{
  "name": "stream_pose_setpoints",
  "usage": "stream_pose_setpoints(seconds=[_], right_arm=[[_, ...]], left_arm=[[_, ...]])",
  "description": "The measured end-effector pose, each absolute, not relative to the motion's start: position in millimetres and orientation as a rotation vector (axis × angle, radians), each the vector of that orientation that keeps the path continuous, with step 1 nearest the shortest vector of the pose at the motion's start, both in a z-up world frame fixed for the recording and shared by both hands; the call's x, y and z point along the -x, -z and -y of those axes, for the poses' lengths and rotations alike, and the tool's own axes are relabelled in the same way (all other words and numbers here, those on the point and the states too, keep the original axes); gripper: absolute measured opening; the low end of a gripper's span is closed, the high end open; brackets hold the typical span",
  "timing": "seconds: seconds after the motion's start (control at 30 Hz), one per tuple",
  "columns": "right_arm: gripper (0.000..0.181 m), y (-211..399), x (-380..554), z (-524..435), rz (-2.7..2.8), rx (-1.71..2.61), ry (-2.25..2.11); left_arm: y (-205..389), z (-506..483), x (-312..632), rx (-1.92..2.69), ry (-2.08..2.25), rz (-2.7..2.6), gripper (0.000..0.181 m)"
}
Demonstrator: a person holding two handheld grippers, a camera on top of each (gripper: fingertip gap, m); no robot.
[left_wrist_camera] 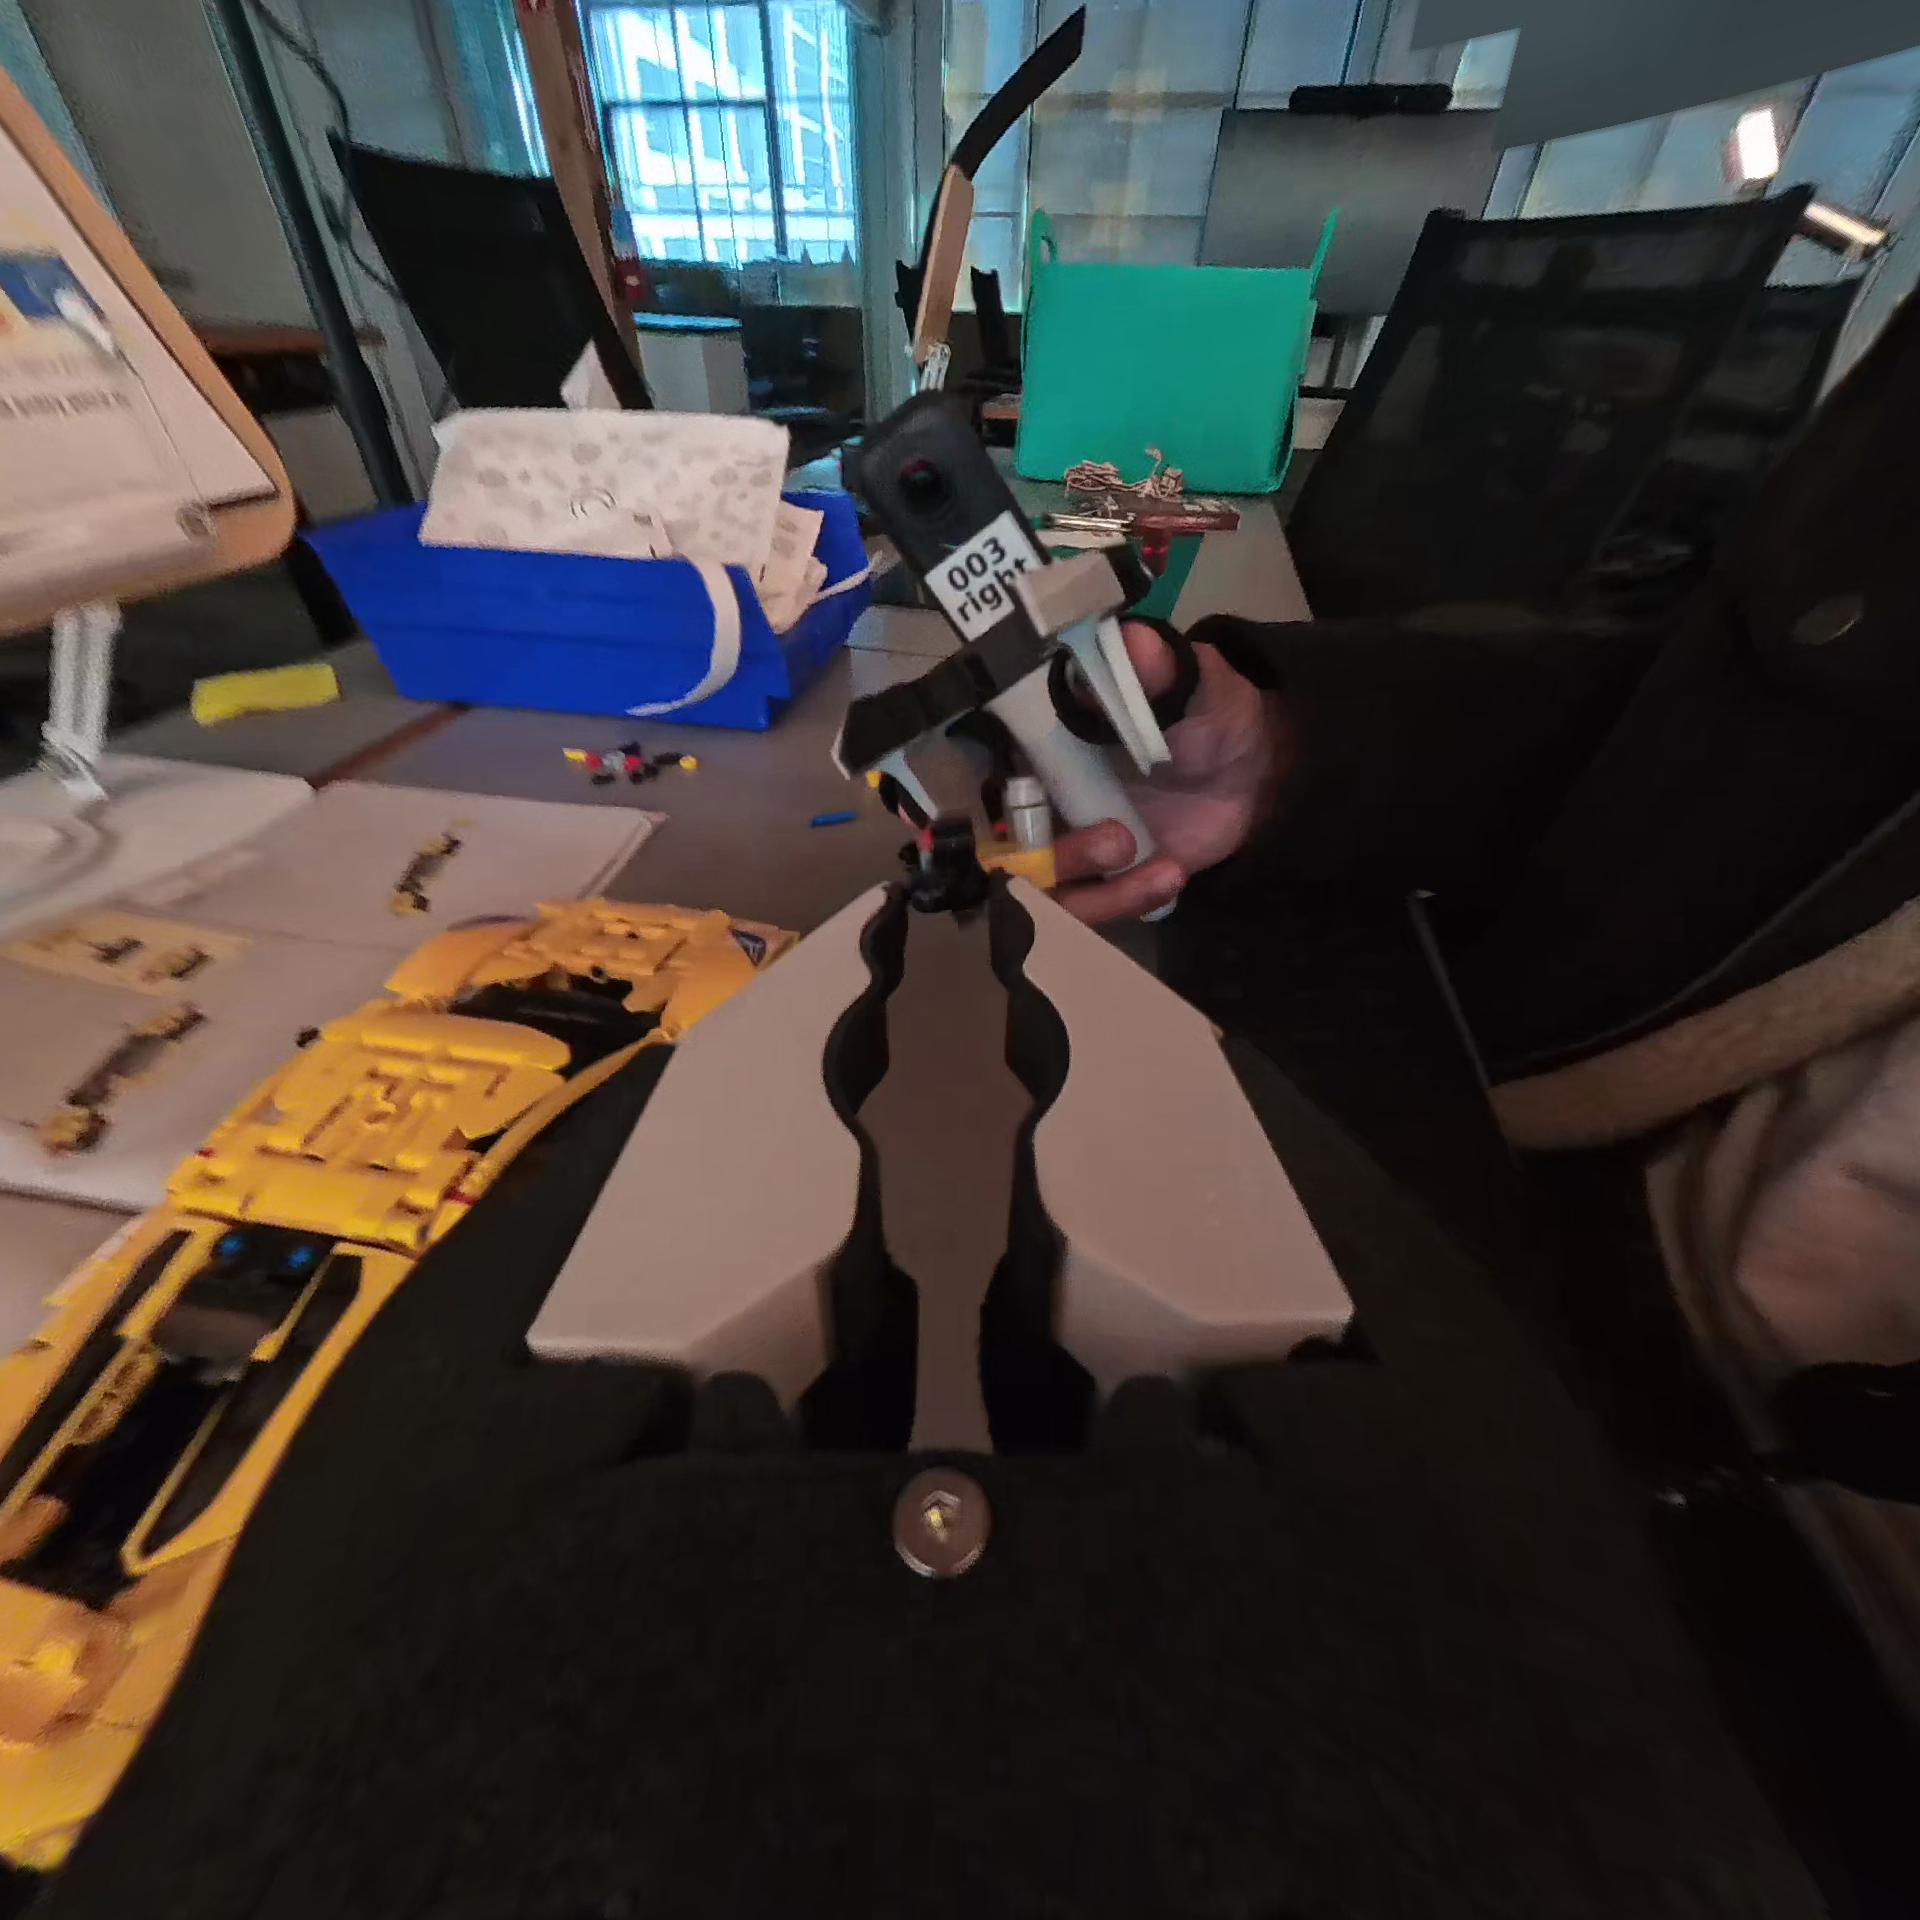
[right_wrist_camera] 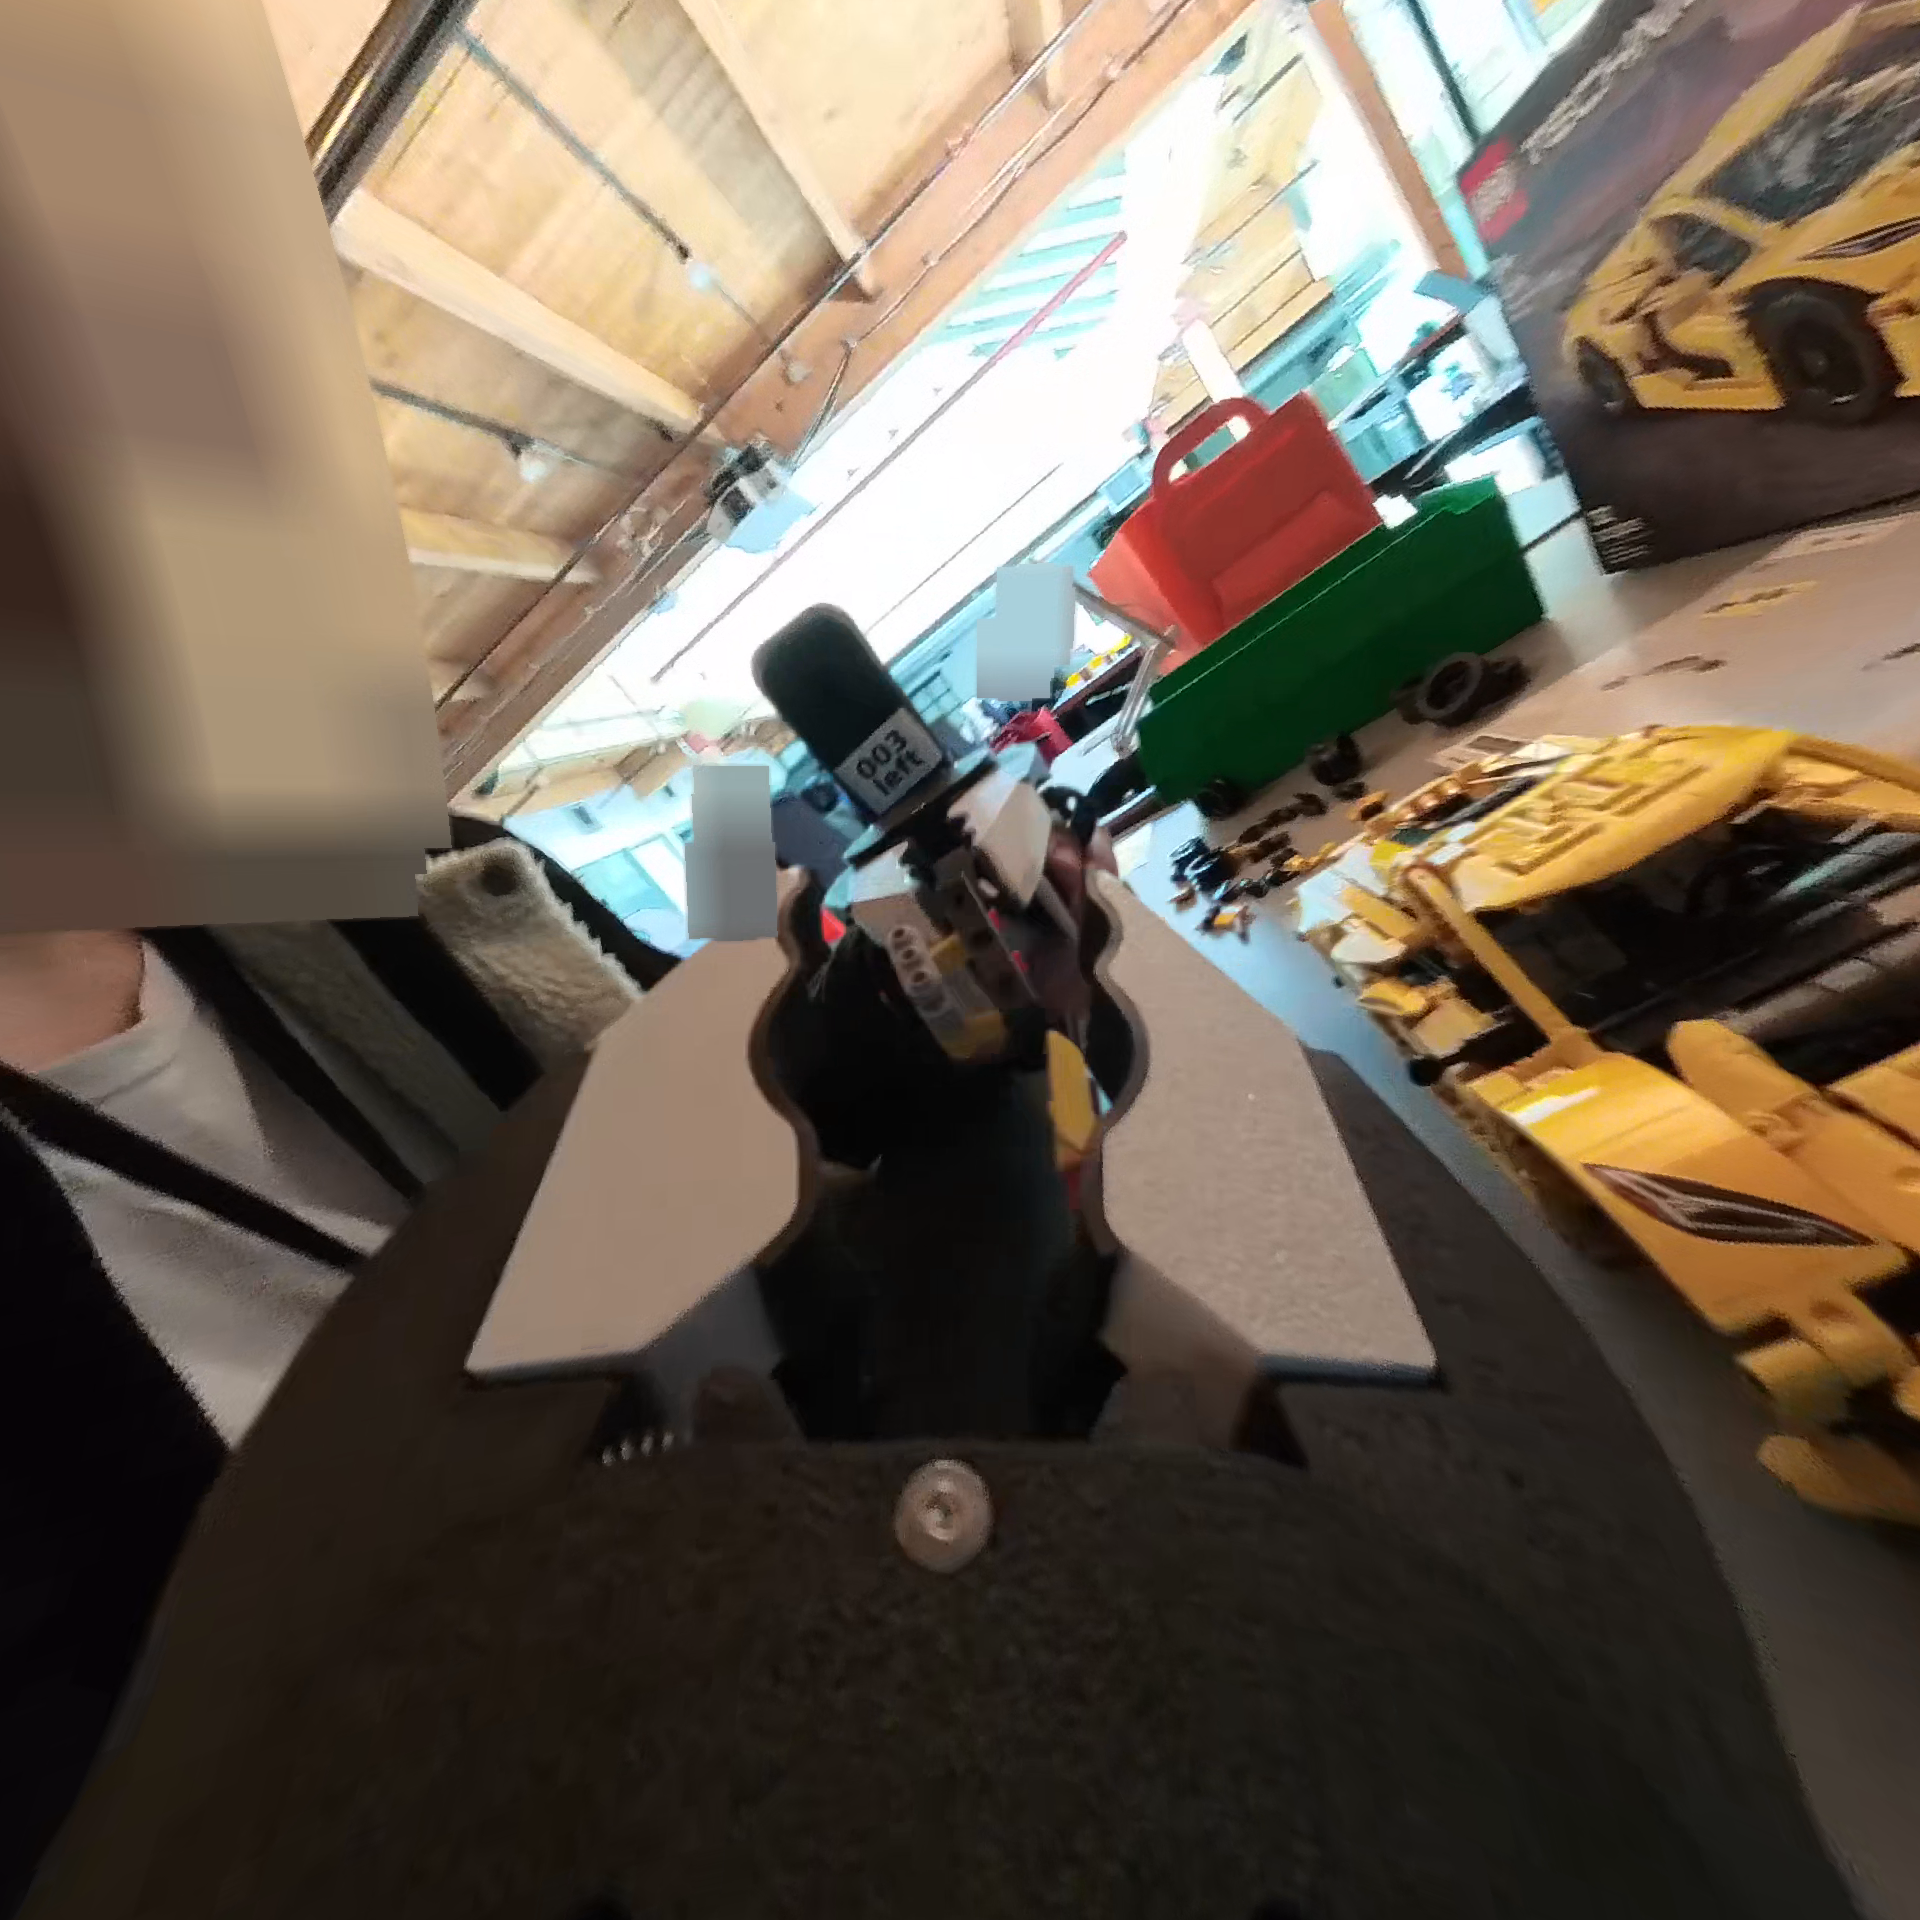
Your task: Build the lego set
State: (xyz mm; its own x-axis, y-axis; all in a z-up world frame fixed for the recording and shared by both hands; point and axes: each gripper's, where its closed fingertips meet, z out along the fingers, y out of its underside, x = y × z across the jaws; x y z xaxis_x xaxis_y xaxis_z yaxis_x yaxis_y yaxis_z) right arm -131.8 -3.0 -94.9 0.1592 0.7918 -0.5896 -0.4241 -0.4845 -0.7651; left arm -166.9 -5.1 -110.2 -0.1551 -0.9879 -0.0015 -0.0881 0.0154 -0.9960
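Note:
My left gripper is shut on a small black and yellow lego sub-assembly, held up in the air to the right of the car. My right gripper, held by a hand, faces it tip to tip. In the right wrist view my right gripper stands open, and the grey and yellow sub-assembly sits between its fingers without clearly touching them. The large yellow lego car lies on the table at the left, and it also shows in the right wrist view.
Open instruction pages lie under the car. Behind are a blue bin, loose pieces, a green bag and a black chair. The right wrist view shows a green bin, red bag, tyres and the set's box. The grippers' ends are close to 5 cm from one another.

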Motion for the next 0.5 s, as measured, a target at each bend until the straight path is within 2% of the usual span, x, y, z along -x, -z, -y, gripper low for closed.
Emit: stream_pose_setpoints(seconds=[0.17, 0.3, 0.33, 0.43, 0.5], right_arm=[[0.058, 101.2, 151.6, 13.9, 0.556, 1.456, -1.443], [0.039, 93.7, 144.0, 7.1, 0.636, 1.453, -1.358], [0.036, 92.9, 144.9, 7.1, 0.651, 1.469, -1.403], [0.045, 91.0, 159.6, 21.4, 0.751, 1.498, -1.7], [0.043, 89.3, 169.3, 30.2, 0.791, 1.515, -1.915]], left_arm=[[109.4, 11.8, 168.8, 1.126, 1.199, -1.435, 0.015], [100.2, 20.3, 172.0, 1.046, 1.222, -1.433, 0.014], [96.0, 22.4, 173.6, 1.022, 1.242, -1.422, 0.014], [83.2, 28.5, 178.8, 0.916, 1.258, -1.393, 0.014], [82.3, 32.7, 179.8, 0.847, 1.211, -1.404, 0.014]])
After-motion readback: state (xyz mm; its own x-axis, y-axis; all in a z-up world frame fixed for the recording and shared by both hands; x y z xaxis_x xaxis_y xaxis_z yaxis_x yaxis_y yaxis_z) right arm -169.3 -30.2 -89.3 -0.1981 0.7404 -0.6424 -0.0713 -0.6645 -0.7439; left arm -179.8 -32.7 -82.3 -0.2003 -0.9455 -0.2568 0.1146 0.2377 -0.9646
